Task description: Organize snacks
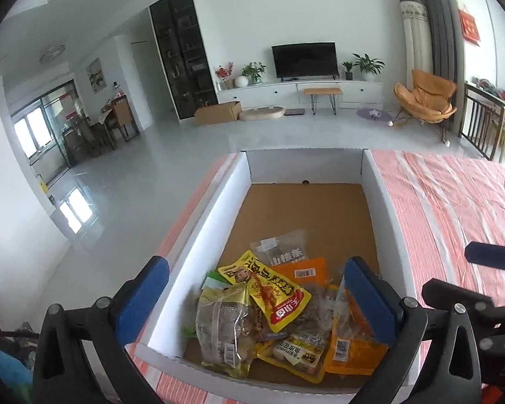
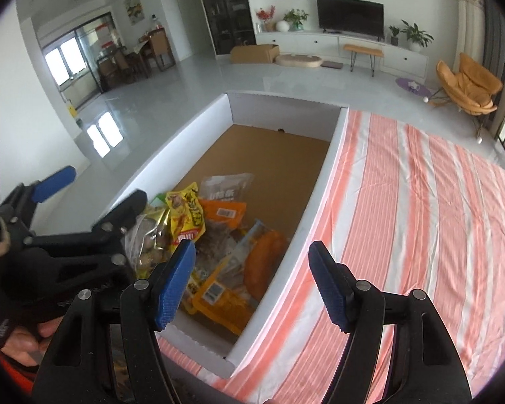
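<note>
Left gripper [image 1: 252,299] wide open, empty, over snack packets [image 1: 269,313] piled in white box [image 1: 198,235] just ahead; right gripper [image 2: 252,286] open, empty, straddling box wall. Striped cloth [image 2: 421,219] beside it bare: looks nearly done

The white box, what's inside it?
The white box holds a pile of snack packets on bare brown cardboard. Packets at the pile's bottom are covered, so those can't be told.

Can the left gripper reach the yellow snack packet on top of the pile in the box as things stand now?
Probably yes. The left gripper is open above the white box, and the yellow snack packet lies on top of the pile with nothing covering it.
</note>
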Motion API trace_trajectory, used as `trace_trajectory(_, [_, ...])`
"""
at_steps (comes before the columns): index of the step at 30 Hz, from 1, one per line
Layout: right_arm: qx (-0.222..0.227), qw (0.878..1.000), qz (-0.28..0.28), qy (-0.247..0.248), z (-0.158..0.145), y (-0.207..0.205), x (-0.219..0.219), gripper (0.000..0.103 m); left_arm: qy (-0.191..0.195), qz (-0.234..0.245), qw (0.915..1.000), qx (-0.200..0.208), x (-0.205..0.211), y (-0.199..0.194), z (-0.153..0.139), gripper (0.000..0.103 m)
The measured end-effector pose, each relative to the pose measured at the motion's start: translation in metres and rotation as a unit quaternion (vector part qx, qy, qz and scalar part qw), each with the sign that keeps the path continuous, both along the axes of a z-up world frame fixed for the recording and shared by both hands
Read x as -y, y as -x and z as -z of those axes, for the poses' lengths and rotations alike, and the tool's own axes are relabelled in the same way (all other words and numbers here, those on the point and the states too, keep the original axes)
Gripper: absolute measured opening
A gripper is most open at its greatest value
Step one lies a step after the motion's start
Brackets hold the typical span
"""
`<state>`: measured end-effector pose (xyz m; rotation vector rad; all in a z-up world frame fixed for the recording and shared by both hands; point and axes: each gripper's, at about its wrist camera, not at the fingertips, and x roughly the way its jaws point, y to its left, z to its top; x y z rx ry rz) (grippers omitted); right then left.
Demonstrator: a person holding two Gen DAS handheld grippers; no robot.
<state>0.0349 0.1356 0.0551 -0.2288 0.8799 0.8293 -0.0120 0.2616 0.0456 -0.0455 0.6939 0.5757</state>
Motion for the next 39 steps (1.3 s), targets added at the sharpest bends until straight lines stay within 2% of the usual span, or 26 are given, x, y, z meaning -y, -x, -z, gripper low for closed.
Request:
trace_trajectory(11, [0.003, 1.000, 0.008, 0.015, 0.004, 0.001, -0.006, 0.073, 0.044, -0.011, 0.9989, -0.008, -0.022, 0.005, 0.010, 0.103])
trace_trajectory(18, [-0.003, 1.000, 0.009, 0.023, 0.008, 0.003, -0.009, 0.073, 0.030, -0.015, 0.9994, -0.008, -0.022, 0.007, 0.009, 0.103])
trace_trajectory(25, [-0.003, 1.000, 0.009, 0.022, 0.007, 0.004, -0.010, 0.073, 0.043, -0.024, 0.9986, -0.018, -0.027, 0.007, 0.010, 0.103])
trace_trajectory(30, [-0.001, 1.000, 0.004, 0.022, 0.004, 0.007, -0.015, 0.073, 0.055, -0.014, 0.9983, -0.006, -0.029, 0.013, 0.004, 0.103])
trace_trajectory(36, [0.004, 1.000, -0.006, 0.027, 0.003, 0.013, -0.024, 0.073, 0.038, -0.016, 0.9991, -0.008, -0.026, 0.016, -0.001, 0.103])
trace_trajectory(39, [0.004, 1.000, -0.007, 0.031, 0.004, 0.013, -0.027, 0.073, 0.043, -0.017, 0.9989, -0.005, -0.029, 0.018, -0.002, 0.103])
